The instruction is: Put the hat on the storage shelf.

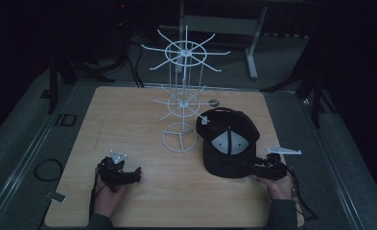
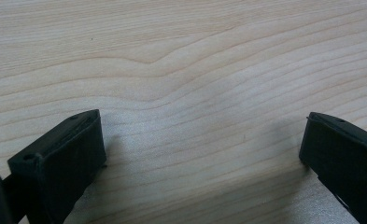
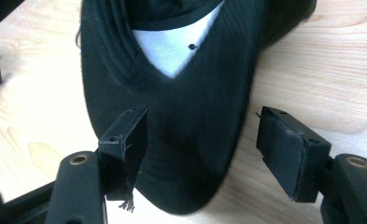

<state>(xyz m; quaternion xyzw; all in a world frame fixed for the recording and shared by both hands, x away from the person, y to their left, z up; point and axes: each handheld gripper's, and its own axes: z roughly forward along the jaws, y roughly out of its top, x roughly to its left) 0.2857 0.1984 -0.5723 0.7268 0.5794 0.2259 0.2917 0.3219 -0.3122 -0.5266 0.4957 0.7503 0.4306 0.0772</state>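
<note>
The room is dim, the far background at the top of the frame nearly black. A light wooden table (image 1: pixel 128 201) fills the centre on grey floor (image 1: pixel 18 139). A grey desk frame (image 1: pixel 253 52) stands upper right; cables (image 1: pixel 128 62) trail upper left.

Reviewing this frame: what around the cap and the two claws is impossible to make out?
- Cap: its back half is cut off by the top edge in the right claw view.
- Right claw: whether its pads touch the brim; motion blur.
- Small dark disc behind the wire rack: too small and dim in the high view.
- Left claw: body below the frame edge.
</note>
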